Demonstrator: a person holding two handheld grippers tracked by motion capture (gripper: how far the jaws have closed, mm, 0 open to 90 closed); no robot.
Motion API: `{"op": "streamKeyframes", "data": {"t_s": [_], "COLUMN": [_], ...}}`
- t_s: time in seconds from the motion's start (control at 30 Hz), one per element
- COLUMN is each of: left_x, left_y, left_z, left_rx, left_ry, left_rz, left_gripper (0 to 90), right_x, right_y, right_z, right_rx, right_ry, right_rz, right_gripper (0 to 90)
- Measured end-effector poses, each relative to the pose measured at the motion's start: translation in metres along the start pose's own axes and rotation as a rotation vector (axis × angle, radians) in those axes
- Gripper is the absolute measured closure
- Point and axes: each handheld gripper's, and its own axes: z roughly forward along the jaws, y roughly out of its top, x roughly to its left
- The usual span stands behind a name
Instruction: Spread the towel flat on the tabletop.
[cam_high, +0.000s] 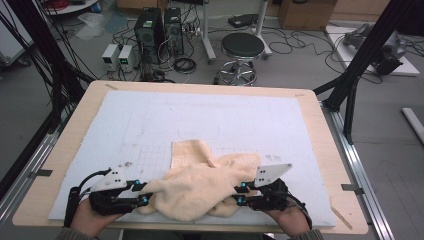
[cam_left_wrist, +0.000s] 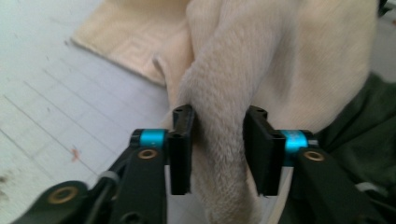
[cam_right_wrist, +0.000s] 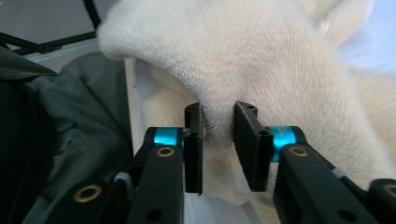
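Item: cream fleece towel (cam_high: 200, 187), crumpled at near edge of white foam mat (cam_high: 210, 112) on wooden table (cam_high: 325, 150), one flat corner pointing away from us.
L gripper (cam_high: 142, 194): at towel's left end; in left gripper view (cam_left_wrist: 217, 149) we see jaws part open w/ a fold between, fabric touching both pads.
R gripper (cam_high: 241, 193): at right end; right gripper view (cam_right_wrist: 218, 147) shows jaws part open, fold between; whether the pads grip it we can't tell.
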Motion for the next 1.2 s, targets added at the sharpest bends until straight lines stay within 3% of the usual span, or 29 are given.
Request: {"op": "streamKeyframes", "data": {"t_s": [0.1, 0.17, 0.3, 0.4, 0.5, 0.63, 0.73, 0.8, 0.97, 1.1, 1.2], "left_x": [0.004, 0.008, 0.021, 0.032, 0.041, 0.043, 0.040, 0.037, 0.034, 0.031, 0.036], "left_y": [0.016, 0.026, 0.043, 0.049, 0.046, 0.036, 0.030, 0.027, 0.027, 0.029, 0.032], "left_z": [-0.008, -0.005, 0.022, 0.054, 0.084, 0.113, 0.126, 0.128, 0.126, 0.122, 0.106], "left_rx": [-0.052, -0.071, -0.081, -0.024, 0.054, 0.146, 0.215, 0.201, 0.210, 0.213, 0.171], "left_ry": [0.013, 0.015, 0.025, 0.053, 0.064, 0.021, 0.016, 0.031, 0.045, 0.083, 0.129], "left_rz": [0.017, 0.024, 0.024, 0.011, 0.005, -0.008, 0.002, 0.002, 0.021, 0.028, 0.005], "left_gripper": [55.8, 52.6, 49.7, 49.9, 51.3, 52.0, 52.0, 53.3, 75.5, 82.1, 82.4], "right_x": [-0.001, -0.007, -0.028, -0.049, -0.062, -0.064, -0.061, -0.058, -0.055, -0.056, -0.057], "right_y": [0.005, 0.008, 0.013, 0.011, 0.004, -0.008, -0.011, -0.012, -0.010, -0.003, 0.002], "right_z": [-0.015, -0.024, -0.025, -0.013, 0.002, 0.023, 0.035, 0.041, 0.042, 0.031, 0.023], "right_rx": [-0.036, -0.047, -0.057, -0.031, -0.005, 0.064, 0.109, 0.133, 0.135, 0.117, 0.088], "right_ry": [-0.023, -0.066, -0.143, -0.180, -0.167, -0.123, -0.102, -0.079, -0.068, -0.101, -0.122], "right_rz": [-0.012, -0.009, 0.011, 0.052, 0.099, 0.111, 0.104, 0.099, 0.059, 0.055, 0.052], "right_gripper": [66.2, 63.5, 59.6, 55.1, 51.8, 49.4, 52.3, 60.0, 76.9, 79.4, 79.5]}}
